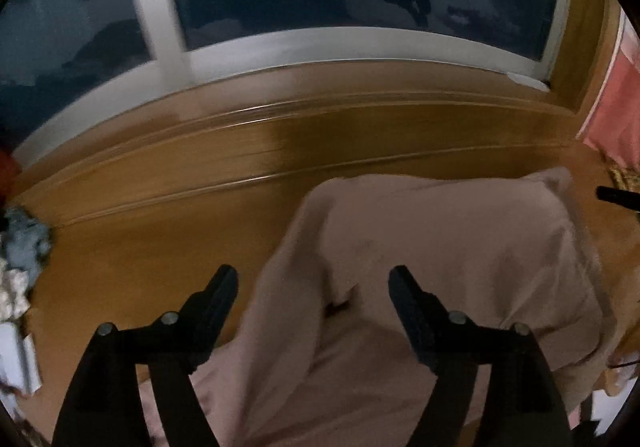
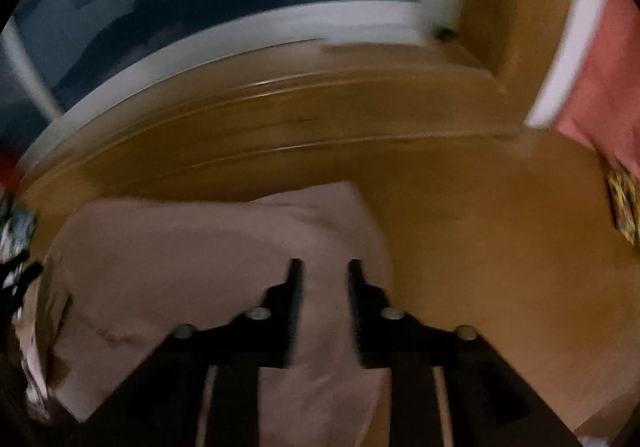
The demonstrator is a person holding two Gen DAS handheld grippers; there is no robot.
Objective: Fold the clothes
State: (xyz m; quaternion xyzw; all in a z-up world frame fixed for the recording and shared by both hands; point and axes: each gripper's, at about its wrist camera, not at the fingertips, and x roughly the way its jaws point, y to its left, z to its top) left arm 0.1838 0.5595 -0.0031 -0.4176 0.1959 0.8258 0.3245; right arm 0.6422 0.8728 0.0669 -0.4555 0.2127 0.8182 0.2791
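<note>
Currently the crumpled beige fabric garment [image 1: 420,267] is lying on the wooden floor [image 1: 160,239] near the white-framed window [image 1: 280,47]. The left gripper [image 1: 313,279] is hovering above it, jaws spread wide, gripping nothing. The right gripper [image 2: 322,271] is sitting over its right edge, jaws partly apart, nothing clamped between them.
</note>
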